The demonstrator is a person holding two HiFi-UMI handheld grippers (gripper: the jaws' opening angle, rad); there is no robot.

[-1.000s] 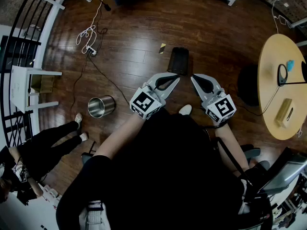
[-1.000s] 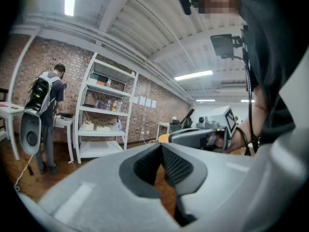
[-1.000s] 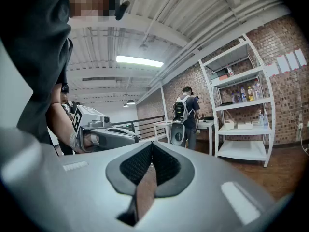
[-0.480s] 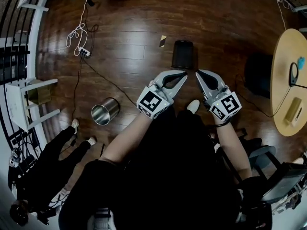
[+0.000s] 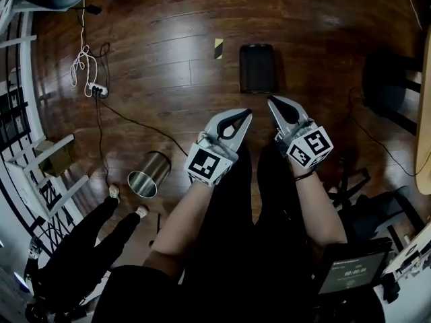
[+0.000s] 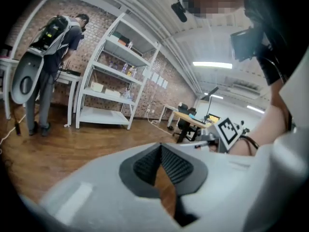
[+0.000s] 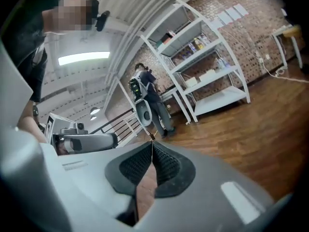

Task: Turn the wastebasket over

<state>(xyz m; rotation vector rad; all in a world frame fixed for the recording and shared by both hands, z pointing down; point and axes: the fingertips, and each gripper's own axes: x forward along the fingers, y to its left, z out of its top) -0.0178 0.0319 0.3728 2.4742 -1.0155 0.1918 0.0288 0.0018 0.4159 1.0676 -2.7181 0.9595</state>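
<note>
A black wastebasket rests on the dark wood floor ahead of me in the head view; neither gripper view shows it. My left gripper is held low in front of my legs, pointing up-frame at the basket and a little short of it. Its jaws are shut with nothing between them, tips together. My right gripper hangs beside it, just below the basket's near edge and apart from it, also shut and empty. Each gripper shows at the edge of the other's view.
A shiny metal can lies on its side at the lower left. A white power strip and cables trail across the floor. A person stands at the lower left by white railings. A chair base is at the right.
Both grippers have come down towards the floor, still shut and side by side. The head view has tipped so that the black basket now lies straight ahead, seen more from above.
</note>
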